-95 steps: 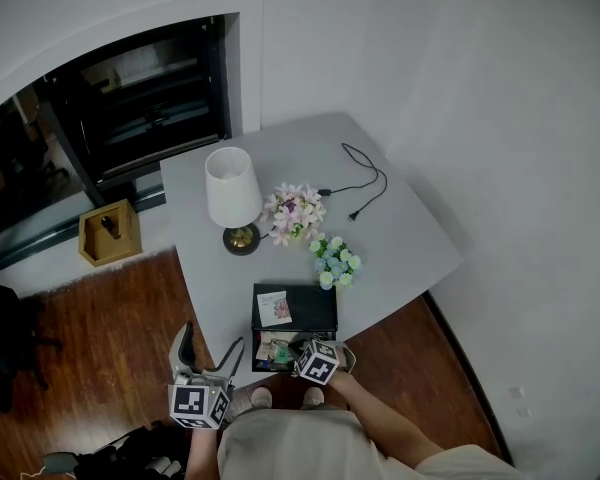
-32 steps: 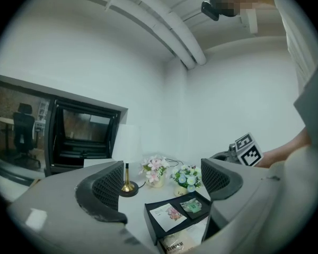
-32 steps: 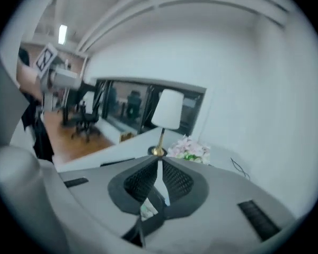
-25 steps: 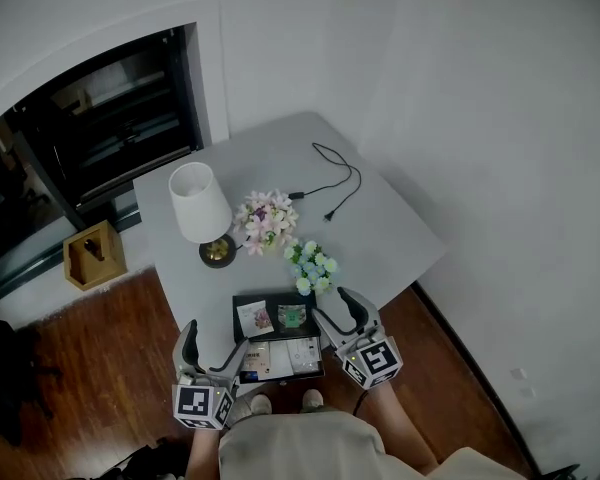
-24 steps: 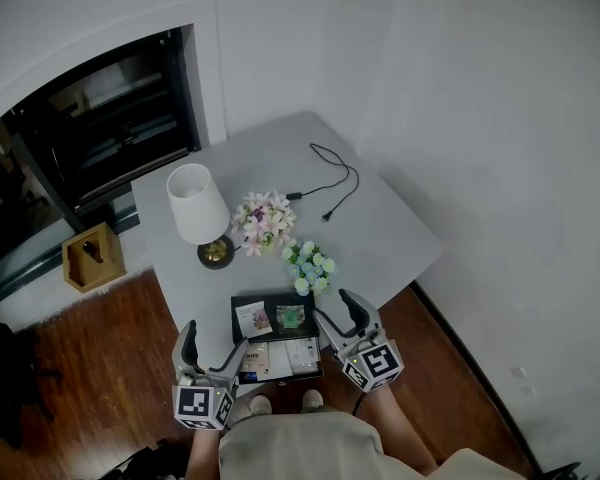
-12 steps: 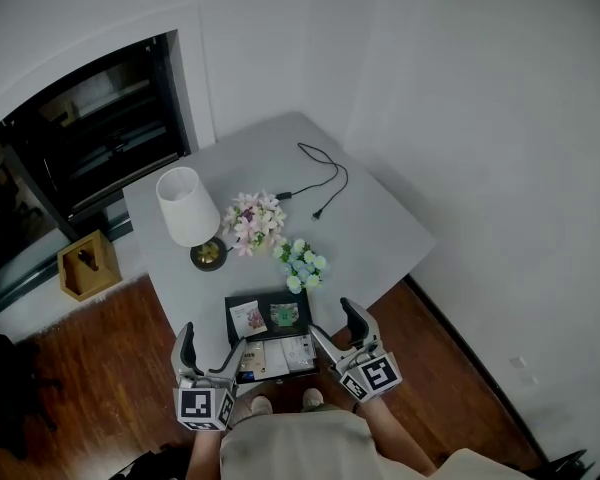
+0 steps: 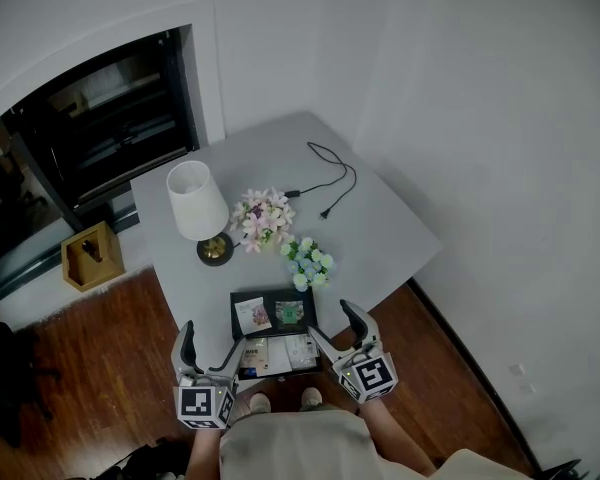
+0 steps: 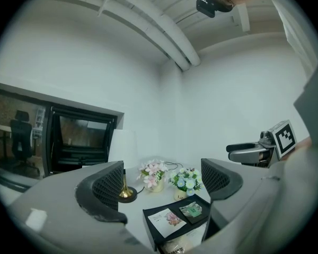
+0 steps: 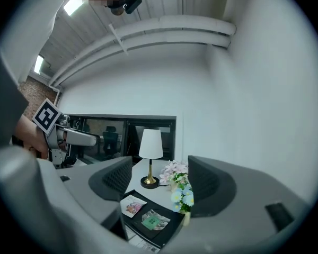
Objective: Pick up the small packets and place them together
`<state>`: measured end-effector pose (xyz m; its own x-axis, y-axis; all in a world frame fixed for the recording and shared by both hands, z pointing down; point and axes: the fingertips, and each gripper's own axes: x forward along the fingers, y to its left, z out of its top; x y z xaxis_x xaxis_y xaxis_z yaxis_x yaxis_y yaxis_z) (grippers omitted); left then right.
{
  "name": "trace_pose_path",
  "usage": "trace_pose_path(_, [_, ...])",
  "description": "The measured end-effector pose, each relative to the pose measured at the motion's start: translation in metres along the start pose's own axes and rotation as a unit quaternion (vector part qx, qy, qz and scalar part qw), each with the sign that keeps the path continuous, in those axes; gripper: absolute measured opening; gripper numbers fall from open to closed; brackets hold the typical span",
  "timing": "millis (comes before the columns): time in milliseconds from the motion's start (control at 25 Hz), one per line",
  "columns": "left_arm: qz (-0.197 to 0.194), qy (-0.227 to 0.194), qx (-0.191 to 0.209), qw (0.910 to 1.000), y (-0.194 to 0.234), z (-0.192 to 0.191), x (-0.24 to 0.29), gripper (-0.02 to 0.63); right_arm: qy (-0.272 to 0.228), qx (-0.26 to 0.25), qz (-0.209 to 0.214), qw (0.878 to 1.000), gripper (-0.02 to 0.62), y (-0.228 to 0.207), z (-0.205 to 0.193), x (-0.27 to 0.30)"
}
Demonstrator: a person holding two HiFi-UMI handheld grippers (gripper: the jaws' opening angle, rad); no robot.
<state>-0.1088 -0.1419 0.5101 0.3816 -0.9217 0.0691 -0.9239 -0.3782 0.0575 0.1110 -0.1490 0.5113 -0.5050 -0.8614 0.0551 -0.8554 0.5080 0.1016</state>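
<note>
Two hand-held grippers hover level at the near edge of a grey table (image 7: pixel 380 230), both released and empty. The left gripper (image 7: pixel 213 339) holds its jaws wide apart with nothing between them. The right gripper (image 7: pixel 329 319) also stands open, its jaws having just closed in a little, with only air in the gap. Ahead of the tools and slightly below them, between the two, lies a black tray (image 7: pixel 272 295) carrying two small packets side by side. A white packet with a pink picture (image 7: pixel 253 315) lies on the side nearer the left gripper, and a green packet (image 7: pixel 289 313) on the side nearer the right gripper. More pale packets (image 7: pixel 277 354) lie just short of the tray at the table's edge, between the two grippers as the head view shows them. Neither gripper touches the tray or any packet. Beyond the tray, farther out from the jaws, stand a small pot of blue and white flowers (image 7: pixel 306 261) and a bunch of pink flowers (image 7: pixel 262 214). A white-shaded lamp (image 7: pixel 197 200) on a brass foot sits ahead of the left gripper, and a black cable (image 7: pixel 332 178) trails well beyond the flowers. Off to the left gripper's left, a wooden box (image 7: pixel 88 255) sits on the floor by a dark window.
</note>
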Motion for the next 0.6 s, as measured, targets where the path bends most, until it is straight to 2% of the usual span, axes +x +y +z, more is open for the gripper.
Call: trace_pose_path(600, [0.005,0.004,-0.009,0.9999,0.001,-0.006,0.003,0.454,0.021,0.013,0.029,0.999,0.344,0.009,-0.011,0.005])
